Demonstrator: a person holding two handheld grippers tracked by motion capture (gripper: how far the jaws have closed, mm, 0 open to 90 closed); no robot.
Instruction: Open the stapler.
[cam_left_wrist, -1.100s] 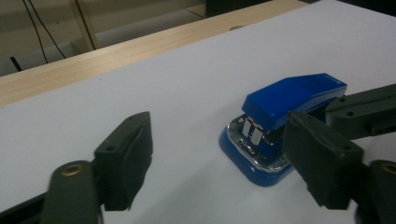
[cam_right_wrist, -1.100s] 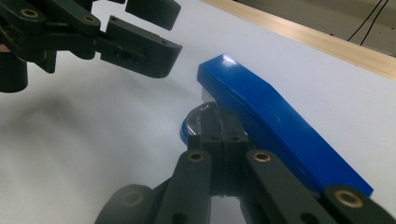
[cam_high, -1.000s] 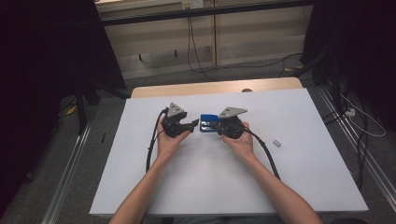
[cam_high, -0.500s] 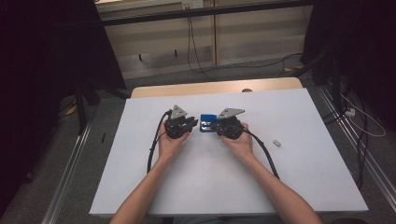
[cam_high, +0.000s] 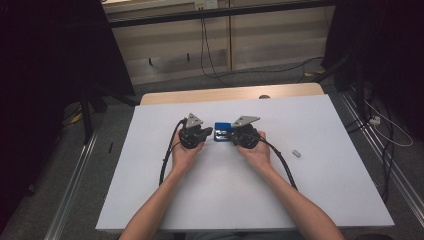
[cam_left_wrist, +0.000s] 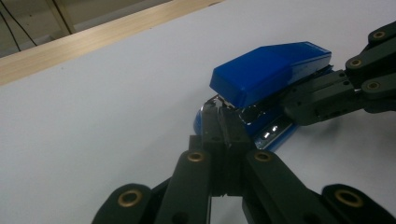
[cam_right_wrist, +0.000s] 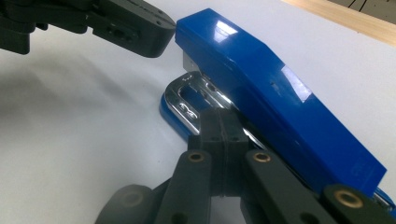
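Where walls darken, white table (cam_high: 240, 200).

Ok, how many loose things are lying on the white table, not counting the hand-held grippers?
2: a blue stapler at the middle between the two hand-held grippers, and a small grey piece lying alone toward the right edge.

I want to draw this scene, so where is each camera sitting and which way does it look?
High view: above the table, looking forward and down; both forearms, left tool, right tool.
Left gripper view: rides the left tool, facing the blue stapler; own black jaws together.
Right gripper view: rides the right tool, facing the stapler's other side.
All share the stapler.
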